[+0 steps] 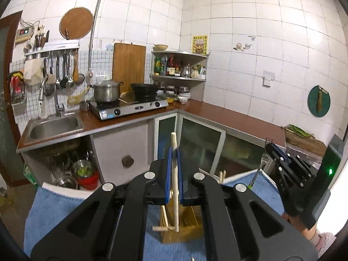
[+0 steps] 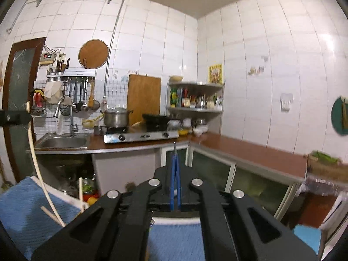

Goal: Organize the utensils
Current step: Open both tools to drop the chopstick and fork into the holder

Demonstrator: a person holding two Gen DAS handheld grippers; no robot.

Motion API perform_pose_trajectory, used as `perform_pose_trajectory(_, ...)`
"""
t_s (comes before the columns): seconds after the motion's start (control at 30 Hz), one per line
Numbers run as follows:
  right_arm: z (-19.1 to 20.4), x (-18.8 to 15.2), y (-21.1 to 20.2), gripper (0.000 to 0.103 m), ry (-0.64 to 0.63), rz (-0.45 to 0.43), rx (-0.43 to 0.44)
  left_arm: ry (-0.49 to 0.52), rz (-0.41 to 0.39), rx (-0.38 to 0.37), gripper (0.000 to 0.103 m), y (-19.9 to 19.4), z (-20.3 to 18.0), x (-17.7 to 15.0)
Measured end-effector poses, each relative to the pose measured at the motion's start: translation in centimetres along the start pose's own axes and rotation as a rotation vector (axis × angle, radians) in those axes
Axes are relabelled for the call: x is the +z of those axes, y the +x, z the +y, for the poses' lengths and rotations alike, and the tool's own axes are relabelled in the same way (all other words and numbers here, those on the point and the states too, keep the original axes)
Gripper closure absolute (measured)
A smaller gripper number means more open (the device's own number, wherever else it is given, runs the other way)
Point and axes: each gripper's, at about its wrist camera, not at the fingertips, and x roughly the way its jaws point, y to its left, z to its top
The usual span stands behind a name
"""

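Sink [image 1: 54, 127] left of stove [image 1: 130, 108], pot [image 1: 107, 91] and wok [image 1: 144, 89] on it, cutting board [image 1: 129, 63] behind.

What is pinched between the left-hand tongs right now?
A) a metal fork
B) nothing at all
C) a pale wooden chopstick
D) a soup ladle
C: the left tongs are shut on a pale wooden chopstick that runs up between the blue pads and down toward the wooden box; the fork is with the right tongs.
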Motion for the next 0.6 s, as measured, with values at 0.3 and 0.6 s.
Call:
perform_pose_trajectory(0.3, 2.4, -4.3, 3.0, 0.102, -0.064, 0.006, 0.058, 0.042, 0.042, -0.004, 0.099, 6.7, 0.2, -3.7)
perform_pose_trajectory(0.6, 3.2, -9.3, 3.9, 0.102, -0.082, 0.082, 0.134, 0.057, 0.109, -0.004, 0.099, 9.8, 1.1, -8.9)
